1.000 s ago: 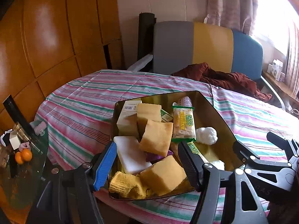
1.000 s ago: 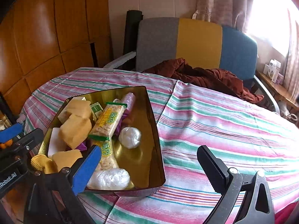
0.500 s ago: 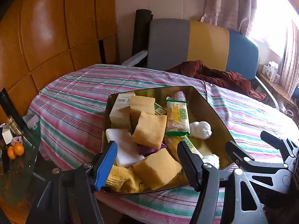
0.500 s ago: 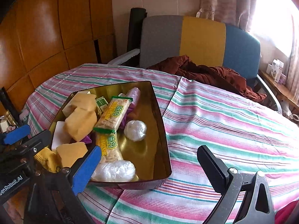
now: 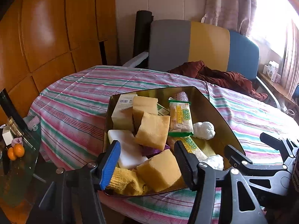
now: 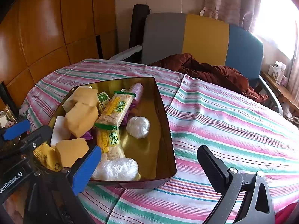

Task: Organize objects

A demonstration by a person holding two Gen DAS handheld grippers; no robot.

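Observation:
A gold tray (image 5: pixel 214 108) on the striped table holds several tan sponge blocks, a white block (image 5: pixel 129 149), two green-and-yellow snack packets (image 5: pixel 180 119), white plastic-wrapped balls (image 5: pixel 203 130) and a small box (image 5: pixel 123 112). My left gripper (image 5: pixel 147 165) hovers over the tray's near end with its jaws closing. Between them lie a tan sponge block (image 5: pixel 158 169) and a yellow knit cloth (image 5: pixel 127 181); the pads do not press on either. My right gripper (image 6: pixel 149 168) stands wide open over the near right corner of the tray (image 6: pixel 168 130), holding nothing.
The round table (image 6: pixel 224 121) has a pink, green and white striped cloth. Behind it stands a grey, yellow and blue chair (image 6: pixel 205 37) with a maroon garment (image 6: pixel 205 71) on it. A glass side table with two oranges (image 5: pixel 15 152) is at the left, below wooden wall panels.
My left gripper's jaws have drawn closer together over the sponge and cloth. Both hands have stayed nearly in place, and the right jaws are as wide as before.

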